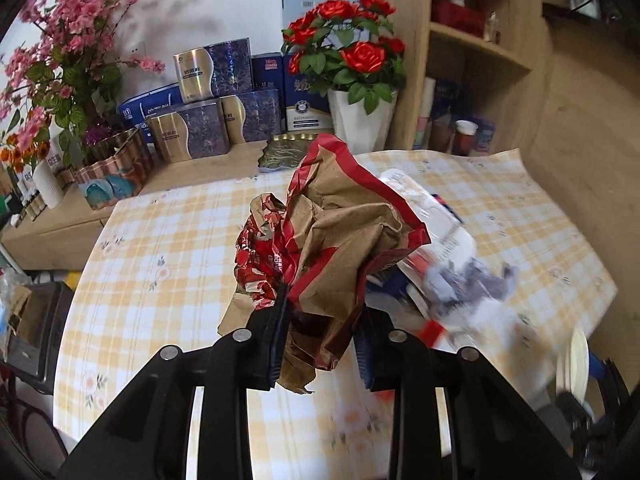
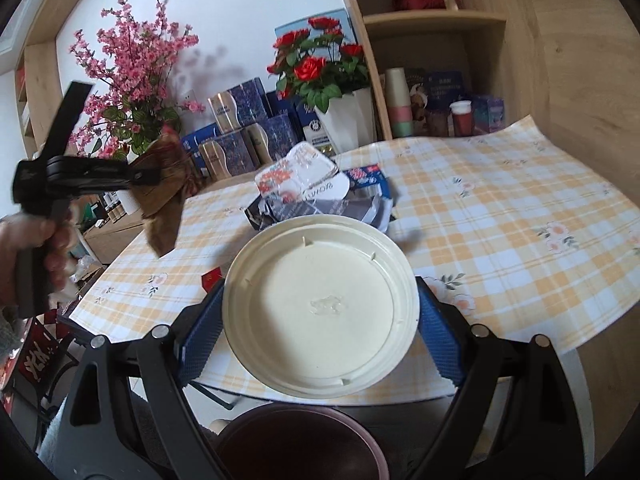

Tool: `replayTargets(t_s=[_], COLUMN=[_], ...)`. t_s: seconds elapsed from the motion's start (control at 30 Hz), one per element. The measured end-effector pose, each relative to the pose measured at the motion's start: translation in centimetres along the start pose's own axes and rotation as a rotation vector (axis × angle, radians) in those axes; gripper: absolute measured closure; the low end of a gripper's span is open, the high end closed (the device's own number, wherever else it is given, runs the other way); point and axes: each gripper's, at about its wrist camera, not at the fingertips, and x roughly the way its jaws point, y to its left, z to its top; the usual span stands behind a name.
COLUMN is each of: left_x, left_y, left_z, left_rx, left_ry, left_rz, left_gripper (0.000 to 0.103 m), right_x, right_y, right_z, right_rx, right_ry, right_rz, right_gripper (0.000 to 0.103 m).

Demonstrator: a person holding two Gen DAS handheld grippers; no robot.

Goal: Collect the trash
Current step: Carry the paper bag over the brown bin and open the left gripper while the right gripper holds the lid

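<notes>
The surface (image 2: 500, 200) is still carrying a pile of wrappers (image 2: 320, 192) at its middle. The bin (image 2: 296, 444) is waiting below its near edge. The right gripper (image 2: 320, 336), jaws wide, is clamping a lid (image 2: 320, 312) by its rim above the bin; releasing there should drop it cleanly. The left gripper (image 1: 320, 344), jaws nearly closed, is pinching crumpled paper (image 1: 336, 240) clear of the surface; it should swing over the bin before letting go.

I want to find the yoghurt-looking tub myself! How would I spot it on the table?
Start at the yellow checked tablecloth, then look just beyond the round cream plastic plate to the heap of torn wrappers. On top of that heap sits the clear squashed plastic tub. It alone has a white peel-back lid printed with red and orange flowers.
</notes>
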Motion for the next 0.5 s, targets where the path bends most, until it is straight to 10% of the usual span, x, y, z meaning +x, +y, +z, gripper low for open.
replayTargets(t_s=[0.5], left_x=[-7.1], left_y=[-7.1], left_z=[-15.7], left_rx=[0.11], left_ry=[0.113], left_rz=[-0.228], left_gripper=[0.074], right_x=[-6.6], right_y=[-0.4], right_z=[-4.4], right_rx=[-0.038], right_ry=[-0.04], right_rz=[-0.1], right_gripper=[0.015])
